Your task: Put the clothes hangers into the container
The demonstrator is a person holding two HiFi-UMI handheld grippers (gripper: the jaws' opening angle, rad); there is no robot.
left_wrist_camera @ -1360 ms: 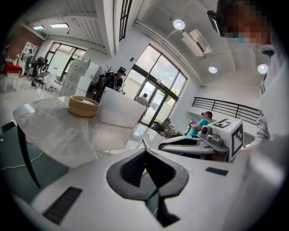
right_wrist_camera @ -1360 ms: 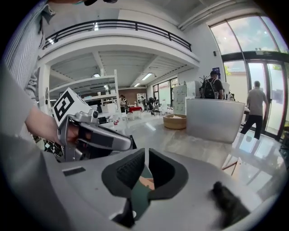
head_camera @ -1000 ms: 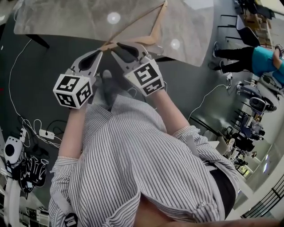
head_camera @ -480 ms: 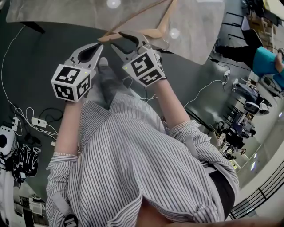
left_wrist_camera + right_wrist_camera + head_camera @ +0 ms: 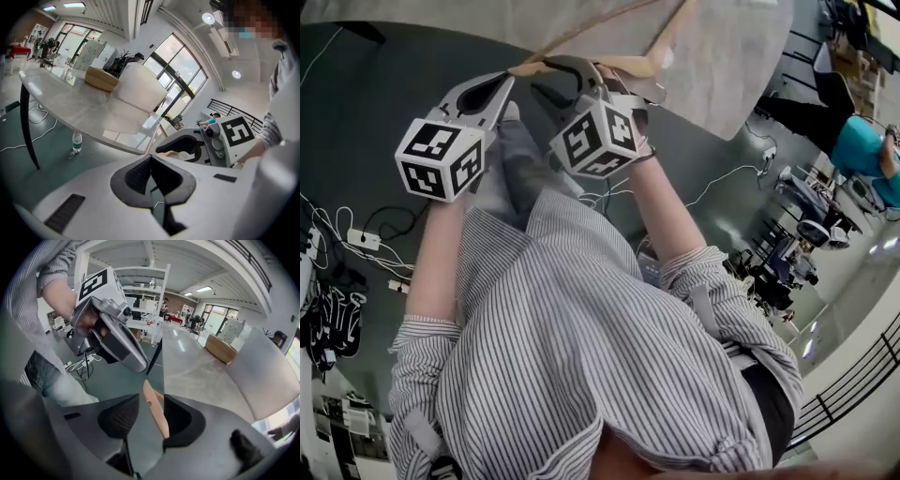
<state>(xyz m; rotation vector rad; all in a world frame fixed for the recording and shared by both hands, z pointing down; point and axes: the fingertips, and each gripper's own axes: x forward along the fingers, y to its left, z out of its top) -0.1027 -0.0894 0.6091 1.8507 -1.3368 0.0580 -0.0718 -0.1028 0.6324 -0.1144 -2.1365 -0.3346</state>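
The person is standing at the near edge of the marble table [image 5: 722, 56], and both tools are reaching in over that edge. The right tongs [image 5: 151, 398] are standing narrowly apart, with the end of a wooden clothes hanger [image 5: 157, 414] passing between them. The wood is lying against one pad while a gap is showing on the other side, so they are not clamping it yet. The left tongs [image 5: 150, 158] are pressed together at the tips with nothing in them, hovering just off the table's edge beside the right ones.

Seen from the head view, the hanger is lying flat on the table close to that edge. More than one tan arm is showing there, so a second hanger may be lying with it; I cannot tell. Farther along the table a round wooden tub [image 5: 101, 78] is sitting, and I am guessing it is the container.

The hanger is looking stiff, light and smooth. Taken at the very tip, it is likely to be pivoting and drooping in the pads. A hold farther in along the flat arm, toward the neck, is looking steadier, squeezing across the two broad faces.
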